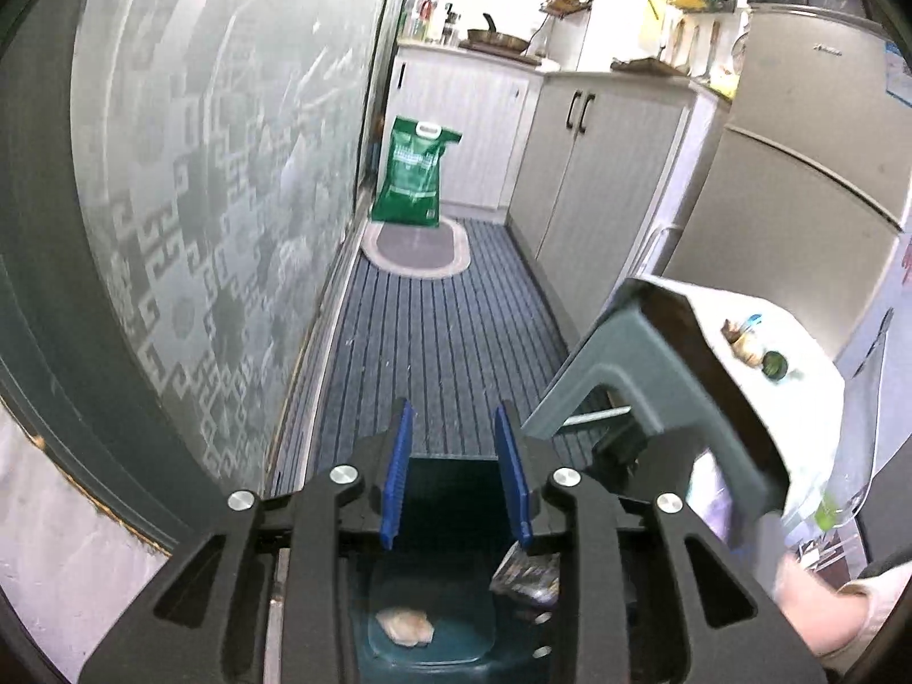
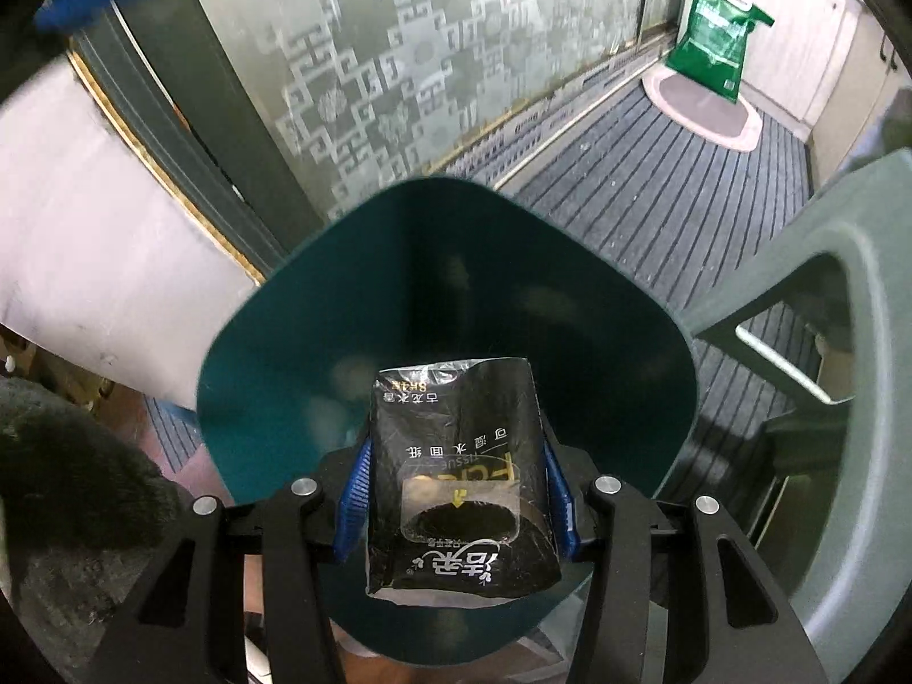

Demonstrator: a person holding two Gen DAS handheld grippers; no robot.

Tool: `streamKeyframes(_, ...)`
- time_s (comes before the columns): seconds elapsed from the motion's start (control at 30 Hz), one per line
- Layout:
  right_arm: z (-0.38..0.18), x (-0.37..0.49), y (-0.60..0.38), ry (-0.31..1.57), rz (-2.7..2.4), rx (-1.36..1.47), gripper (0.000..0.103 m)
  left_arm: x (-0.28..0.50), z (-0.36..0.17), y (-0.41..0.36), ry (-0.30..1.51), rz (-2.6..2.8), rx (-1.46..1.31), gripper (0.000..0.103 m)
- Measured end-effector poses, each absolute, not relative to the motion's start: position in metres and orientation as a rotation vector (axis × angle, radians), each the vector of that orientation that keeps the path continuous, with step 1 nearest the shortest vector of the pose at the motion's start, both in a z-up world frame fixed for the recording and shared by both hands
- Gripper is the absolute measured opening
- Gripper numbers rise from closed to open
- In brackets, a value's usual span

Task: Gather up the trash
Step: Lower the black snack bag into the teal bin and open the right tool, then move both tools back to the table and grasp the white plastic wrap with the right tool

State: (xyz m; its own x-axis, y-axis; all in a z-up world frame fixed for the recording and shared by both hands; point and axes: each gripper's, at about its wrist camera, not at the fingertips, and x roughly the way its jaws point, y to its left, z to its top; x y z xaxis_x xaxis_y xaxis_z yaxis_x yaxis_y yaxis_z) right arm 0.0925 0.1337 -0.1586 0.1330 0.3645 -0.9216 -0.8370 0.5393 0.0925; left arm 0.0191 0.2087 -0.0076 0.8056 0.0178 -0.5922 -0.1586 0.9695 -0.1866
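**Tissue pack held over the open bin, ready to drop**

On the left, the left gripper [image 1: 456, 473] stands with its blue pads [image 1: 397, 476] apart and nothing between them. It looks along the striped floor mat [image 1: 450, 330], with the teal trash bin [image 1: 473, 650] directly beneath its fingers. One pale crumpled wad [image 1: 404, 626] already lies on the bin's floor, and the corner of the dark pack shows at the bin's right side in this view.

Moving right, the right gripper [image 2: 456, 496] is clamped on a black tissue pack [image 2: 459, 479], its pads pressing the pack's two long sides. The pack's long axis runs forward along the fingers, pointing steeply down into the bin's mouth. The bin's rim [image 2: 456, 188] rings the pack on every side in the right wrist view, so the pack sits over the opening, well inside its edges. The right hand is plainly the nearer one to the drop; my reading is that letting go is all that remains for this piece.

Farther right stands a grey plastic stool [image 1: 604, 353], close beside the bin.

Count: two grippers, one bin, one tissue pack, one wad in the bin, one stool. On the stool's white top sit a few small bits [image 1: 752, 345]; they may be more trash, but they are too small to name.
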Motion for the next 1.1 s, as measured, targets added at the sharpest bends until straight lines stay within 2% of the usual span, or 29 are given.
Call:
streamKeyframes(0.2, -0.182, 0.083, 0.138, 1.149, 0.946, -0.594, 0.056, 0.013, 0.015, 0.195, 0.561, 0.064, -0.226, 0.043)
streamKeyframes(0.33, -0.188, 0.075, 0.138, 1.139, 0.952, -0.625, 0.069, 0.009, 0.030, 0.187, 0.514, 0.046, -0.230, 0.049)
streamKeyframes(0.37, -0.188, 0.075, 0.138, 1.139, 0.956, -0.623, 0.069, 0.009, 0.032, 0.186, 0.506, 0.041, -0.232, 0.050)
streamKeyframes(0.57, -0.165, 0.069, 0.135, 1.090, 0.997, -0.593, 0.069, 0.009, 0.046, 0.181, 0.458, 0.033, -0.247, 0.054)
streamKeyframes(0.83, -0.093, 0.053, 0.123, 0.920, 1.075, -0.502, 0.069, 0.004, 0.062, 0.178, 0.415, 0.038, -0.260, 0.059)
streamKeyframes(0.97, -0.057, 0.049, 0.110, 0.827, 1.091, -0.467, 0.062, 0.000, 0.073, 0.175, 0.368, 0.037, -0.266, 0.060)
streamKeyframes(1.1, -0.028, 0.055, 0.092, 0.760, 1.070, -0.431, 0.061, -0.003, 0.081, 0.171, 0.339, 0.035, -0.268, 0.060)
